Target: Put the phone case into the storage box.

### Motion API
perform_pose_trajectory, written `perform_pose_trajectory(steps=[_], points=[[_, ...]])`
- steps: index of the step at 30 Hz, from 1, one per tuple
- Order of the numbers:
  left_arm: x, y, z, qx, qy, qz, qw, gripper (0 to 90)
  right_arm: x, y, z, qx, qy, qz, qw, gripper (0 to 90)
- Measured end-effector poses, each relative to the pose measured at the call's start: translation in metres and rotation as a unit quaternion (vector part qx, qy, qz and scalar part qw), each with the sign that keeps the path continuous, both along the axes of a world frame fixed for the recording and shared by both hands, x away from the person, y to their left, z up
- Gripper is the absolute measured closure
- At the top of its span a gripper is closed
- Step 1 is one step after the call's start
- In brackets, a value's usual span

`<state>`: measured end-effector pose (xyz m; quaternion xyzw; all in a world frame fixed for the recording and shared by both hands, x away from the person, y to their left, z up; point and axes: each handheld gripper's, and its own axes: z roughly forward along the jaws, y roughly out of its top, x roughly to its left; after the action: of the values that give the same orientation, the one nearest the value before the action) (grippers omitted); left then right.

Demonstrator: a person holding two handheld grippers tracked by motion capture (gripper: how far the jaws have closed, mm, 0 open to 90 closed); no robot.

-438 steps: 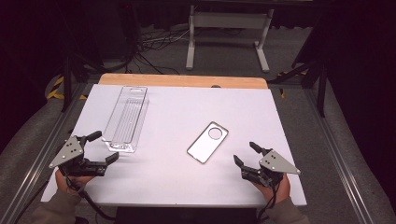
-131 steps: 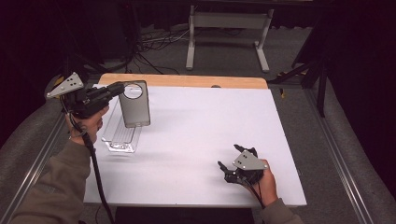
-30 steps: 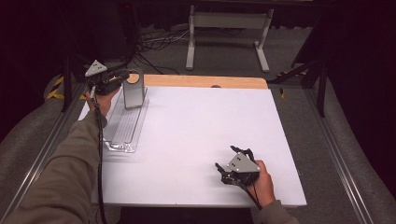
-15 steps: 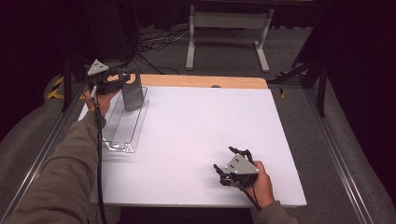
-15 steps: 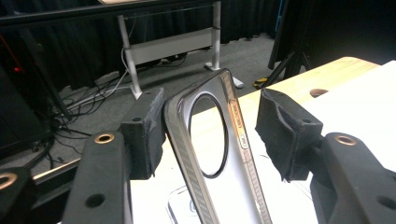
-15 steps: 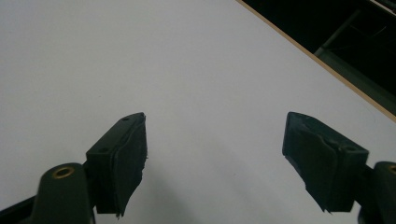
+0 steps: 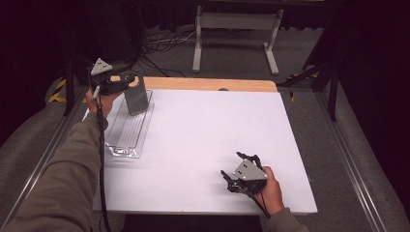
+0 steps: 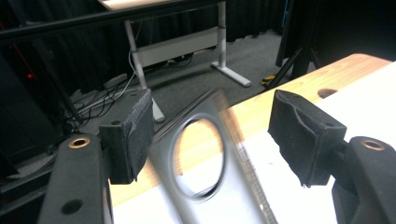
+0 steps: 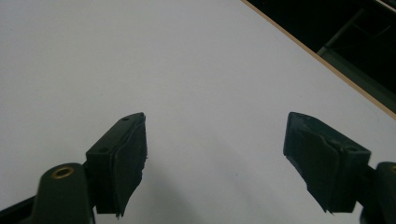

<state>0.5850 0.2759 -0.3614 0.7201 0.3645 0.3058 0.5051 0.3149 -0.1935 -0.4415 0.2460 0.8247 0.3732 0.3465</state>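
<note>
The grey plate (image 7: 136, 96) with the round hole stands nearly upright at the far end of the clear tray (image 7: 126, 129), upper left of the high view, and the left gripper (image 8: 212, 135) has its jaws spread wide with the plate loose between them. Unsupported, it could tip and slap flat or slide off the tray wall. The right gripper (image 7: 240, 169) rests open at lower right, too far off to help.

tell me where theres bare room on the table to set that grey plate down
Most of the white table is bare: the whole middle between the clear tray and the right gripper. It is crowded only at the far left, where the left gripper has the grey plate over the tray.
</note>
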Motion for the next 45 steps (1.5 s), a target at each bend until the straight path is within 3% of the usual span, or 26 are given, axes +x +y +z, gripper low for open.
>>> perform_pose_trajectory(steps=[4,11,19,24,30,35,37,38,40,41,44,45], points=[[0.0,-0.002,0.004,0.007,-0.004,0.001,1.0,30.4,0.0,0.001,-0.001,-0.003,0.002,0.002,1.0,22.2],[-0.008,-0.001,0.012,-0.006,-0.008,-0.004,0.9999,28.6,0.0,0.0,-0.001,-0.002,0.002,0.004,1.0,22.3],[-0.028,-0.003,0.021,0.005,-0.02,-0.015,0.9997,27.6,0.0,-0.001,0.001,0.001,-0.002,0.01,0.9999,22.2],[-0.044,0.003,0.02,-0.004,-0.021,-0.019,0.9996,26.6,0.0,0.0,0.002,0.003,-0.001,0.014,0.9999,22.2],[-0.085,0.011,0.006,-0.013,-0.03,-0.022,0.9992,26.1,0.0,-0.001,0.002,0.001,0.0,0.019,0.9998,22.2],[-0.115,0.015,-0.015,0.009,-0.013,-0.033,0.9993,30.4,0.001,-0.002,0.002,0.005,0.001,0.02,0.9998,22.3],[-0.126,0.021,-0.024,-0.002,-0.009,-0.037,0.9993,34.8,0.0,-0.001,0.002,0.003,0.0,0.022,0.9998,22.2],[-0.131,0.023,-0.029,-0.013,-0.004,-0.041,0.9991,38.7,0.0,-0.001,0.003,0.003,0.0,0.022,0.9997,22.3],[-0.136,0.026,-0.038,-0.002,0.014,-0.036,0.9992,41.6,0.0,0.0,0.003,0.002,0.0,0.023,0.9997,22.3],[-0.136,0.026,-0.038,-0.002,0.014,-0.036,0.9992,45.2,0.0,0.0,0.003,0.002,0.0,0.023,0.9997,22.3],[-0.136,0.032,-0.048,-0.009,0.04,-0.031,0.9987,52.4,0.001,0.001,0.002,0.0,0.001,0.023,0.9997,22.3],[-0.134,0.035,-0.05,-0.021,0.045,-0.024,0.9985,52.8,0.001,0.001,0.002,-0.001,0.001,0.022,0.9998,22.3]])
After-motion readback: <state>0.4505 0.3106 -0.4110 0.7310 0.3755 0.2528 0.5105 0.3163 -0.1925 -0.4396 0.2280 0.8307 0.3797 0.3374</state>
